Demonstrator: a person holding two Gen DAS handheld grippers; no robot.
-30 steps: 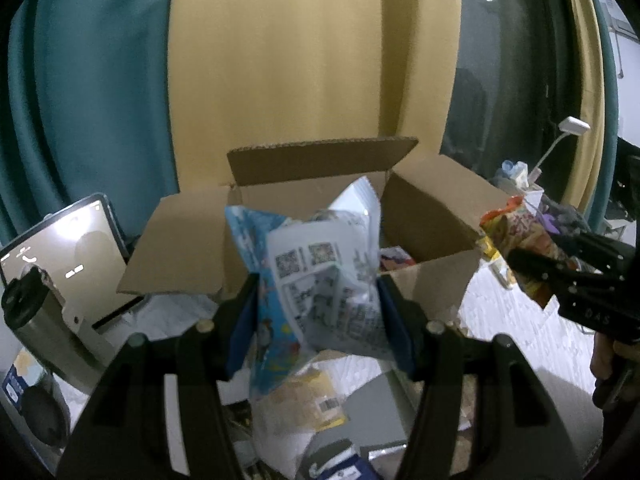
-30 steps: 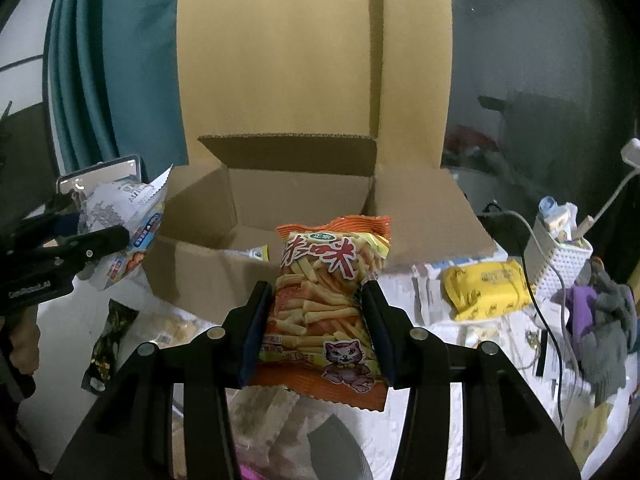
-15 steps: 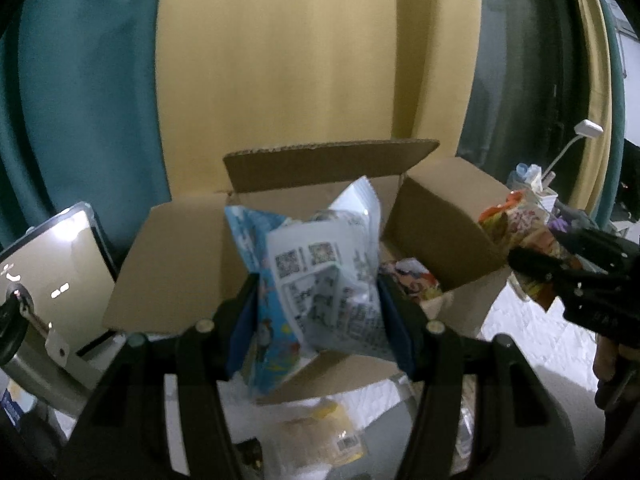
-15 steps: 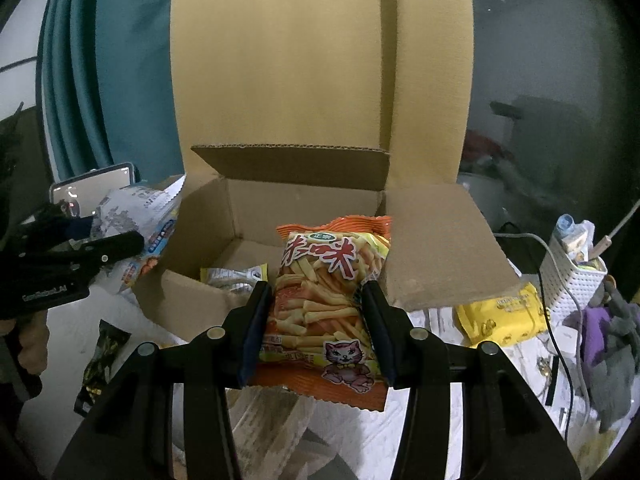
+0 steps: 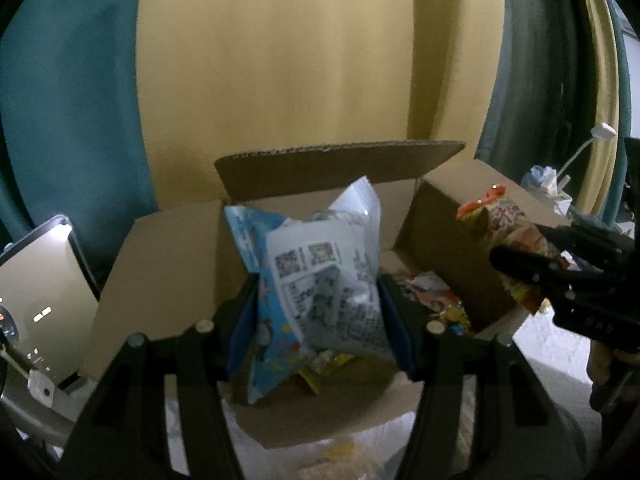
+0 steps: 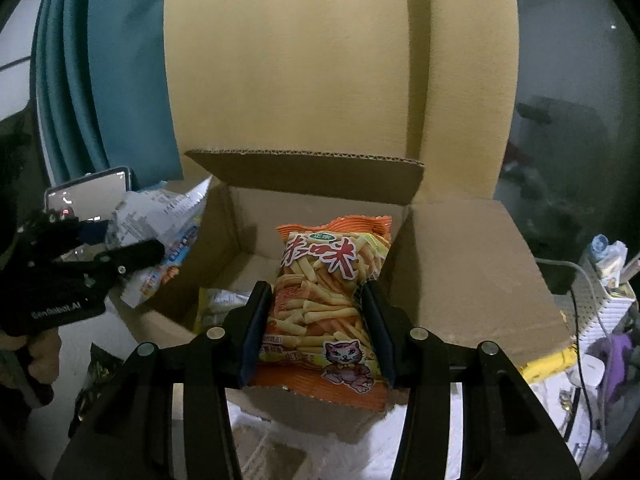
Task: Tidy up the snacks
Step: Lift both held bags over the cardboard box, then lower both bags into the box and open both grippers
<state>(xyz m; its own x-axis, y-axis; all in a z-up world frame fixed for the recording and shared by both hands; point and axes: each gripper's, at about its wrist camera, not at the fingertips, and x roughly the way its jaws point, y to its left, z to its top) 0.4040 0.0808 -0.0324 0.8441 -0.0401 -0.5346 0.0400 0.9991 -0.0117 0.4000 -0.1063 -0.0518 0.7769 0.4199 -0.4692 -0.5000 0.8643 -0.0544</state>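
Note:
My left gripper (image 5: 318, 292) is shut on a blue and white snack bag (image 5: 316, 284) with printed codes, held over the open cardboard box (image 5: 160, 280). An orange bag of fries-shaped snacks (image 6: 324, 304) with a cat picture sits clamped in my right gripper (image 6: 318, 304), above the same box (image 6: 460, 276). The right gripper and its orange bag (image 5: 508, 240) show at the right edge of the left wrist view. In the right wrist view the left gripper (image 6: 132, 256) with its blue bag (image 6: 160, 232) hovers by the box's left flap. Several snack packets (image 5: 432, 300) lie inside the box.
A phone on a stand (image 5: 36, 300) is left of the box. A white basket with bottles and cables (image 6: 608, 300) and a yellow pack (image 6: 544, 364) sit to the right. Yellow and teal curtains (image 6: 336, 60) hang behind. A dark packet (image 6: 96, 376) lies on the white surface at left.
Both grippers have moved forward with their bags, from in front of the box to over its opening. The box looms larger in both views. Neither grip has changed.

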